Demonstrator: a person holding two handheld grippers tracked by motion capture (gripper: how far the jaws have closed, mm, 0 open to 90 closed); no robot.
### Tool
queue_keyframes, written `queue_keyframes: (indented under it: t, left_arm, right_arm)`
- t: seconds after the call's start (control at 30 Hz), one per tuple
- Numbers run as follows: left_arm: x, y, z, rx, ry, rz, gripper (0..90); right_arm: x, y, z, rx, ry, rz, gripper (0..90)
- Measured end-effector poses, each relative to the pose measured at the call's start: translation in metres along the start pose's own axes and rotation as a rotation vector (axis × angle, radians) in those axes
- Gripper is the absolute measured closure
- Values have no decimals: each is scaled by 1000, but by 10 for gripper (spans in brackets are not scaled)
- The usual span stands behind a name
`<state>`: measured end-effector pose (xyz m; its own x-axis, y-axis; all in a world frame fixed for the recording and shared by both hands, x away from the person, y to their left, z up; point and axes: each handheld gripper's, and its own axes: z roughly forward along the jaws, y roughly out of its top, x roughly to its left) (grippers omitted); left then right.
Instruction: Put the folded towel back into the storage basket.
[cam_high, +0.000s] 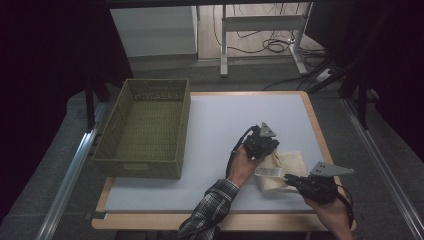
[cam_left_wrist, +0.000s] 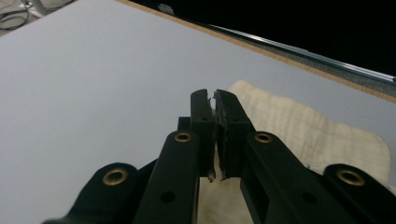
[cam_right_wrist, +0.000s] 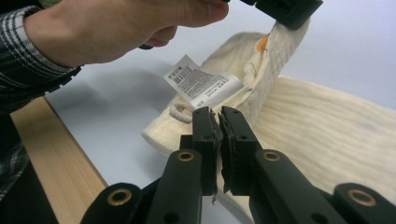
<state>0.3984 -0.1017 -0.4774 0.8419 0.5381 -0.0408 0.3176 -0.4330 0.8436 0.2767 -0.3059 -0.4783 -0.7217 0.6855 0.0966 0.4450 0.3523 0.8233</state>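
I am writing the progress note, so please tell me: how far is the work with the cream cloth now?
Done: both grippers are shut on the cream cloth, the left gripper lifting one edge, the right gripper pinching the near edge by the white label. In hand: the cloth looks partly folded on the white mat. Left: probably finishing the fold and moving it into the green basket, which holds nothing.

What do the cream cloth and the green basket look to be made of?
Cream cloth: soft ribbed fabric, likely cotton gauze or knit; it folds limply and carries a sewn-in care label. Green basket: matte woven-pattern walls, probably moulded plastic or wicker; hard to tell.
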Motion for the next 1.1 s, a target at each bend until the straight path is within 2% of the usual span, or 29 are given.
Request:
queue_keyframes:
  t: [0.43,0.5,0.57,0.73,0.93,1.0,1.1]
  left_arm:
    - [-16,19,34,16,-32,43,864]
    - [-17,21,37,33,-36,57,864]
    - [-19,23,43,36,-38,53,863]
    - [-21,26,55,73,-42,71,863]
    - [-22,23,70,105,-45,59,851]
    - [-22,22,72,100,-50,39,804]
    - [-20,23,69,66,-47,6,670]
  right_arm:
    - [-18,-15,-19,0,-52,47,849]
    - [-20,-17,-21,6,-62,52,849]
    - [-22,-19,-22,7,-69,64,849]
    - [-28,-26,-21,14,-86,73,849]
    - [-34,-34,-16,26,-104,95,843]
    - [-35,-36,-15,33,-115,100,836]
    - [-37,-39,-16,34,-135,108,780]
